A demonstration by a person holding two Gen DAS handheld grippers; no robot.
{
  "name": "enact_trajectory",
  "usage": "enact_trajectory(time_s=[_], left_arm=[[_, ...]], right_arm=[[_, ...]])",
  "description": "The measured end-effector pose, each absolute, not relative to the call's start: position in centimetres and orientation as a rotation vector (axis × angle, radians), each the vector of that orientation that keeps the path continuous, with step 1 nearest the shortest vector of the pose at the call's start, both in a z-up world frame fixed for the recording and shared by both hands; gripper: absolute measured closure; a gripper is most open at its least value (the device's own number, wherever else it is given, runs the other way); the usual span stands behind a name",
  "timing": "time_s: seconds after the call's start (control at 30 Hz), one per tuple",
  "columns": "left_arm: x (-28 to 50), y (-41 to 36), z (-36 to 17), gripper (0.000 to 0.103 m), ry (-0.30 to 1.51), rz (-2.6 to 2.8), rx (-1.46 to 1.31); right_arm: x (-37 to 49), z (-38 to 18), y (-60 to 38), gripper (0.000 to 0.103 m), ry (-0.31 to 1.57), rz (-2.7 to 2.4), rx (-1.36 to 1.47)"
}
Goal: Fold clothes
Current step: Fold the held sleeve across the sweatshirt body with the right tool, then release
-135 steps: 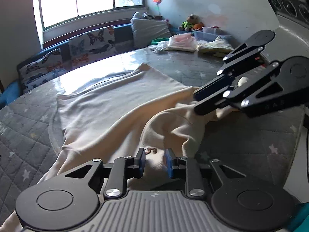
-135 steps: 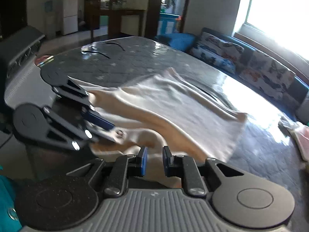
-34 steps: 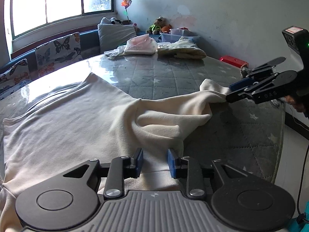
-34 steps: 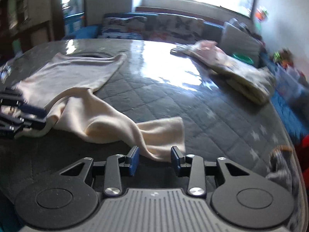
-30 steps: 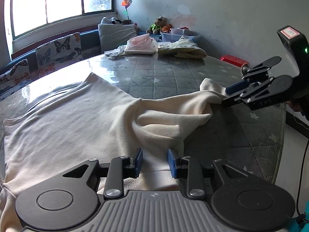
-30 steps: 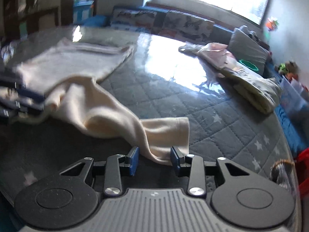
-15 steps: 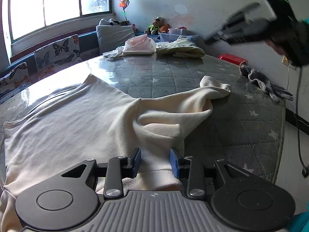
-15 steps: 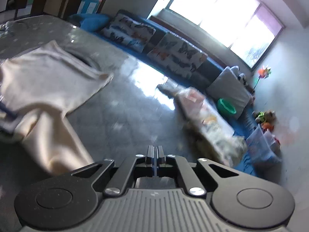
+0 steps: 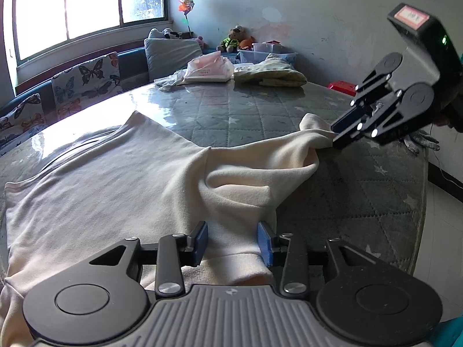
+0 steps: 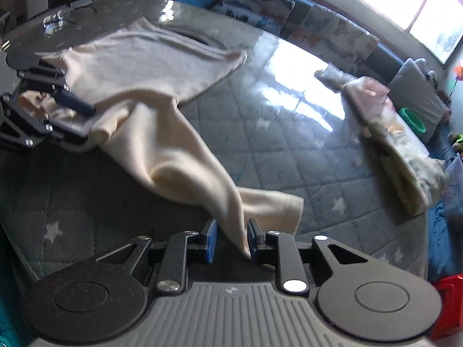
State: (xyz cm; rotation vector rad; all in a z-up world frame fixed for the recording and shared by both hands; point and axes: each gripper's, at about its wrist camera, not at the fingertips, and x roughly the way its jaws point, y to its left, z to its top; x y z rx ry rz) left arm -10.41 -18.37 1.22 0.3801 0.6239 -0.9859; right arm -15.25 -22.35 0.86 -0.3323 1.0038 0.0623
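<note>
A cream long-sleeved top (image 9: 115, 179) lies spread on the grey quilted table (image 9: 260, 110), one sleeve (image 10: 179, 150) stretched out toward the table edge. My left gripper (image 9: 233, 240) is open with the top's hem between its blue pads, not clamped. In the right wrist view it (image 10: 78, 121) sits at the left, over the hem. My right gripper (image 10: 230, 243) is open around the sleeve's cuff end (image 10: 272, 205); in the left wrist view it (image 9: 335, 137) reaches the cuff from the right.
Folded clothes (image 9: 269, 72) and a pink bag (image 9: 208, 69) lie at the table's far side. A grey glove (image 9: 419, 141) lies near the right edge. Butterfly cushions (image 9: 86, 78) line a bench under the window. A red stool (image 10: 448, 303) stands on the floor.
My right gripper had lifted away shut half a second ago; it has come back down to the sleeve cuff with its jaws open. The left gripper stayed over the hem.
</note>
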Motion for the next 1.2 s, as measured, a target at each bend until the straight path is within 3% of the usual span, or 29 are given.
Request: enact_trajectory(time_s=[0.03,0.07,0.23,0.43,0.5,0.57,1.03,1.2], left_arm=[[-10.4,-18.4,1.2,0.062,0.623,-0.986,0.381],[-10.5,-18.4,1.2,0.062,0.622,-0.986,0.381],[-10.4,-18.2,1.2,0.061,0.620,-0.992,0.382],[-10.5,-18.1,1.1,0.060,0.618,-0.990,0.375],[-10.5,-18.1,1.1,0.060,0.620,-0.988,0.375],[-10.5,-18.1,1.1,0.060,0.621,-0.986,0.375],[-10.3,-18.1,1.1,0.058,0.623,-0.992,0.361],[-10.4,-18.3,1.1,0.057,0.626,-0.985,0.362]], right_arm=[[-15.3,0.6,-22.4,0.085,1.017,0.062,-0.343],[-15.2,0.4,-22.4,0.098,1.026,0.060,-0.347],[-14.8,2.0,-22.0,0.100,1.036,0.059,-0.495],[-10.0,5.8,-22.3,0.100,0.902,-0.048,-0.644],[-7.8,6.4,-22.5,0.096,0.853,-0.080,-0.629],[-6.6,6.8,-23.0,0.085,0.817,-0.111,-0.570],[-5.7,2.3,-29.5,0.085,0.868,-0.202,-0.063],[-3.9,0.6,-31.6,0.074,0.831,-0.255,0.123]])
